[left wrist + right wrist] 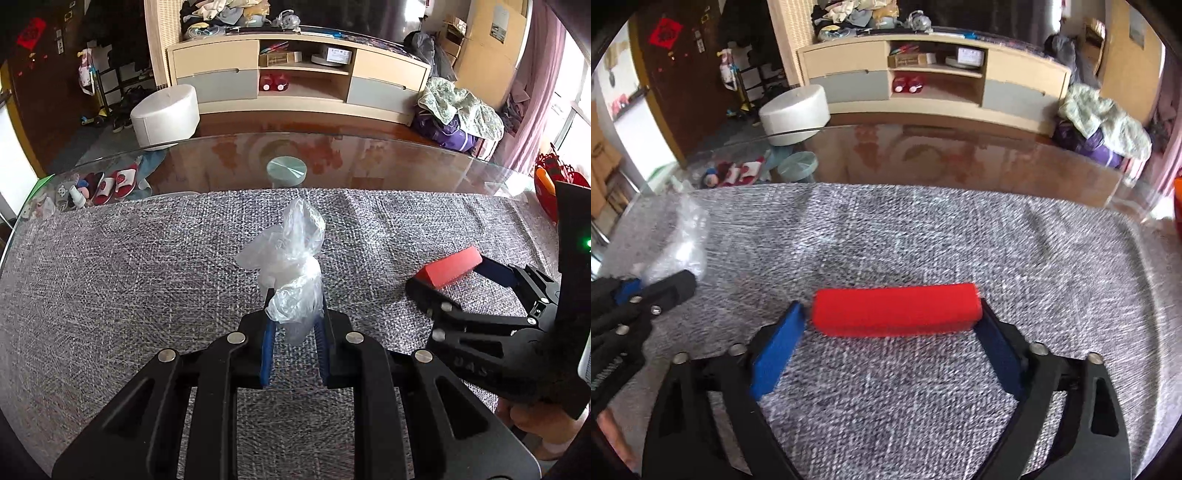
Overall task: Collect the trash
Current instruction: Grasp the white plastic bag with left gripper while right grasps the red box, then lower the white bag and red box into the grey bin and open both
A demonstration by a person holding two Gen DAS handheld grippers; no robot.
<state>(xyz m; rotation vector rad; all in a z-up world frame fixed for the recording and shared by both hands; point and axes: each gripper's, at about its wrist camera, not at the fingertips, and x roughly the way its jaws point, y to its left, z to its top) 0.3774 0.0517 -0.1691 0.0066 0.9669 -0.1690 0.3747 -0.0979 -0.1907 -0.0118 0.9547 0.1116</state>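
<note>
My left gripper [295, 306] is shut on a crumpled clear plastic bag [291, 258] and holds it upright above the grey woven mat [147, 277]. The bag also shows blurred in the right wrist view [679, 240], at the left. My right gripper [892, 314] holds a red block [895, 308] lengthwise between its blue pads [775, 354], just above the mat [905, 240]. In the left wrist view the right gripper [448, 271] and the red block [450, 266] are at the right.
The mat lies on a glass table [369, 162] with its far edge beyond the mat. A white round stool [164, 114] and a cream TV cabinet [295, 74] stand on the floor behind. A red basket [550, 188] is at the far right.
</note>
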